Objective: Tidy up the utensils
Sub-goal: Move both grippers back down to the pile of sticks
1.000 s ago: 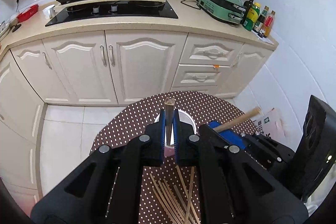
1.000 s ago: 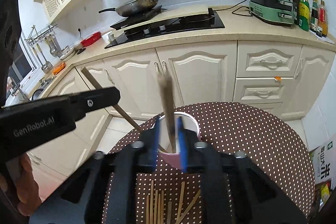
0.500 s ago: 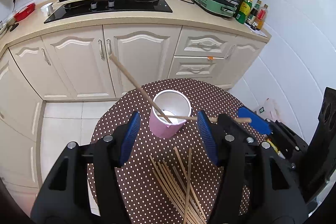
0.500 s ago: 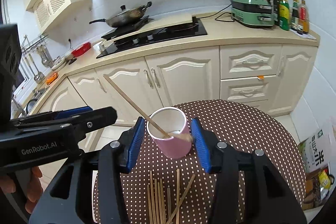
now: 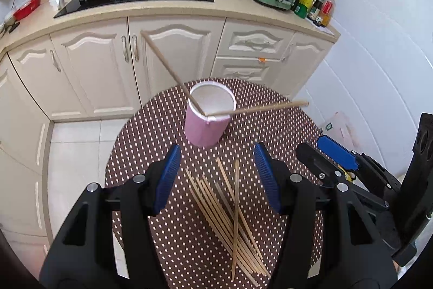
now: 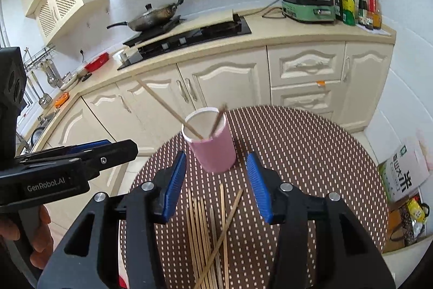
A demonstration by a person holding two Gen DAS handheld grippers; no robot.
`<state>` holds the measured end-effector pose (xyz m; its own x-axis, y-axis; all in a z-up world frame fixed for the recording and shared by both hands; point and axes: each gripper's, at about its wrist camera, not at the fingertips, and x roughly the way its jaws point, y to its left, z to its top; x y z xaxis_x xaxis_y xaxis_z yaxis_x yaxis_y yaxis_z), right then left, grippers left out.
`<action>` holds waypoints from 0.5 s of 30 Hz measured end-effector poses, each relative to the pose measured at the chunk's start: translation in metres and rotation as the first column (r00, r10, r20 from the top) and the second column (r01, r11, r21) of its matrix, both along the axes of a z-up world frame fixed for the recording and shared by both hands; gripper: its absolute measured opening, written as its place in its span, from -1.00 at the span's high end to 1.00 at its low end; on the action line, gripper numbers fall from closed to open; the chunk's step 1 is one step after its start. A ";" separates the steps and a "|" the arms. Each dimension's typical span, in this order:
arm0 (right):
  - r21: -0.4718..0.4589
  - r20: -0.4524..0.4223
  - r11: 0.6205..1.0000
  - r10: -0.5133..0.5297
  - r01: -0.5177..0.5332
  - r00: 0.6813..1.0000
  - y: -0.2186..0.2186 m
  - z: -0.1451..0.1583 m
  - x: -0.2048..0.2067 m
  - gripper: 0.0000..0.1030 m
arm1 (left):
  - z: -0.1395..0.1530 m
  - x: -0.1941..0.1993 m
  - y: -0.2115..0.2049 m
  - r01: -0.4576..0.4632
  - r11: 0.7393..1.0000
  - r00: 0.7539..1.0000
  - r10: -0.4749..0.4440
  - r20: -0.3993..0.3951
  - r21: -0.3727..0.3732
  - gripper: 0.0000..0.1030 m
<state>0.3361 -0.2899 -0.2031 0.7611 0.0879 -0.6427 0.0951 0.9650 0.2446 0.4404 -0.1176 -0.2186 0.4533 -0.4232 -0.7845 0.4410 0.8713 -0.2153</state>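
Two chopsticks (image 5: 173,75) released into pink cup (image 5: 207,126); both jaws now apart.

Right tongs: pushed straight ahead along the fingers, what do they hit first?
Probably the pink cup, which sits centred just beyond the open right tongs on the dotted table. Depth is unclear; angled downward, they might touch the loose chopsticks first.

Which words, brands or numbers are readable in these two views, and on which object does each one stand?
"GenRobot.AI": on the side of the left tool, seen from the right wrist.
Large Chinese characters, the lowest reading "米": on the green and white bag beside the table.
Bottle labels on the counter: too small to read.
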 end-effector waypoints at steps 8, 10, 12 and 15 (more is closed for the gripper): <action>0.002 -0.097 1.000 0.004 -0.004 0.995 0.001 -0.033 -0.018 0.14 | -0.045 -0.015 -0.001 0.007 1.000 0.994 -0.004 -0.109 0.021 -0.10; 0.009 -0.123 1.000 0.004 -0.003 0.992 -0.001 -0.042 -0.019 0.14 | -0.056 -0.015 -0.001 0.003 0.999 0.990 0.002 -0.142 0.035 -0.10; 0.020 -0.158 1.000 0.005 -0.002 0.987 -0.003 -0.052 -0.019 0.14 | -0.068 -0.015 -0.001 -0.003 0.999 0.986 0.012 -0.166 0.052 -0.10; 0.045 -0.202 0.999 0.009 0.001 0.979 -0.006 -0.065 -0.018 0.14 | -0.087 -0.016 0.000 -0.014 0.997 0.976 0.029 -0.214 0.072 -0.10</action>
<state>0.3182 -0.2960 -0.2680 0.6156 0.1229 -0.7784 0.1430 0.9539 0.2637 0.4248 -0.1175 -0.3056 0.2799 -0.3562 -0.8915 0.3718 0.8964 -0.2414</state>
